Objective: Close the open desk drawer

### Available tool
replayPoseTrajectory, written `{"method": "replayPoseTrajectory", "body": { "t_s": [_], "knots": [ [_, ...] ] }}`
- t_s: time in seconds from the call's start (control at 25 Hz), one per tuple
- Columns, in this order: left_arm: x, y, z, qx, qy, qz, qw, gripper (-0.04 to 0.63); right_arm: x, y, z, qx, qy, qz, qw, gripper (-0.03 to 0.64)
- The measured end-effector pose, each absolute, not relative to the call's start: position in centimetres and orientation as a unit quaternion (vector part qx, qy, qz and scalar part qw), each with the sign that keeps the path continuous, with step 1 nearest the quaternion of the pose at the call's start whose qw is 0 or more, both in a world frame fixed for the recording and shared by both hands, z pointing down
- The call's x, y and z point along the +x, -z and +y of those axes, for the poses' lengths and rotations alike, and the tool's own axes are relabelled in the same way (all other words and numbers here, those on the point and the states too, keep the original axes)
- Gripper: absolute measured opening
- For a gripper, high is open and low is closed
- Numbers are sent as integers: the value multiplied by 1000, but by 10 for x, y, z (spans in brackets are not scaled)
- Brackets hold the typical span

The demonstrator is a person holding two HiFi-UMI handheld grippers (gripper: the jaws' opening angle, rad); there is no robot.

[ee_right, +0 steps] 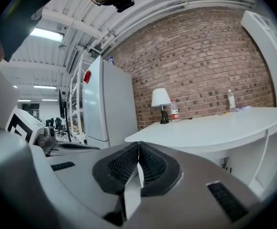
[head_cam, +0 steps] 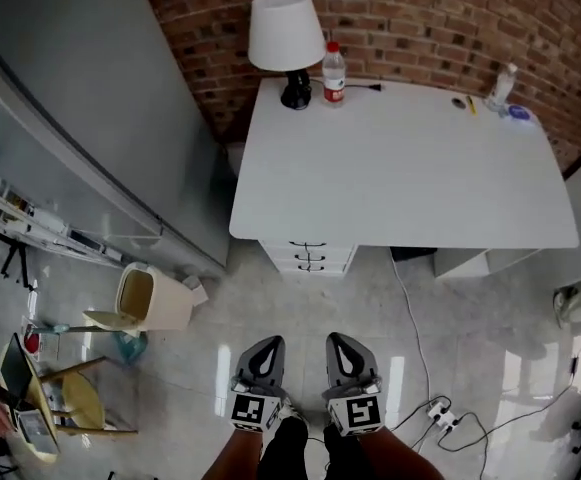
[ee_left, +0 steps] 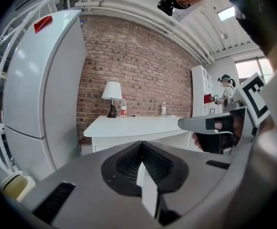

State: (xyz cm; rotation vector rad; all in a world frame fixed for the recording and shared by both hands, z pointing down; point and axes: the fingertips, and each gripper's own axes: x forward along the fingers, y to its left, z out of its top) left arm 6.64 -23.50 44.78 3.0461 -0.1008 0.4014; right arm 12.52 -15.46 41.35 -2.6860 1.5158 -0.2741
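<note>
A white desk (head_cam: 400, 178) stands against the brick wall. Its drawer unit (head_cam: 308, 256) shows under the front left edge, with three dark handles stacked; I cannot tell from here how far any drawer stands out. My left gripper (head_cam: 269, 346) and right gripper (head_cam: 337, 342) hang side by side over the floor, well short of the desk, both pointing at it. Both are shut with nothing between the pads. In the left gripper view the shut gripper (ee_left: 141, 162) faces the desk (ee_left: 133, 125), with the right gripper (ee_left: 214, 125) beside it. The right gripper view shows its gripper (ee_right: 138, 161) shut before the desk (ee_right: 214, 130).
A grey fridge (head_cam: 80, 118) stands left of the desk. A lamp (head_cam: 286, 38) and bottle (head_cam: 333, 73) sit at the desk's back left, small items (head_cam: 500, 98) at its back right. On the floor are a beige bin (head_cam: 150, 298), a chair (head_cam: 60, 398), and a power strip (head_cam: 440, 415) with cables.
</note>
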Motion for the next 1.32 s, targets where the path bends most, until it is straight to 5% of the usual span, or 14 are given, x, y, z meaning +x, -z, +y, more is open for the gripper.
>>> {"method": "replayPoseTrajectory", "body": {
  "t_s": [0.52, 1.04, 1.32],
  "knots": [
    [38, -317, -250, 996, -81, -37, 29, 6, 89, -281, -157, -853, 43, 519, 3, 26],
    [33, -250, -253, 999, -39, -34, -12, 6, 71, -241, -150, -854, 17, 521, -12, 26],
    [22, -214, -256, 996, -31, -58, 52, 6, 71, -202, -151, -850, 18, 526, -15, 26]
  ]
}}
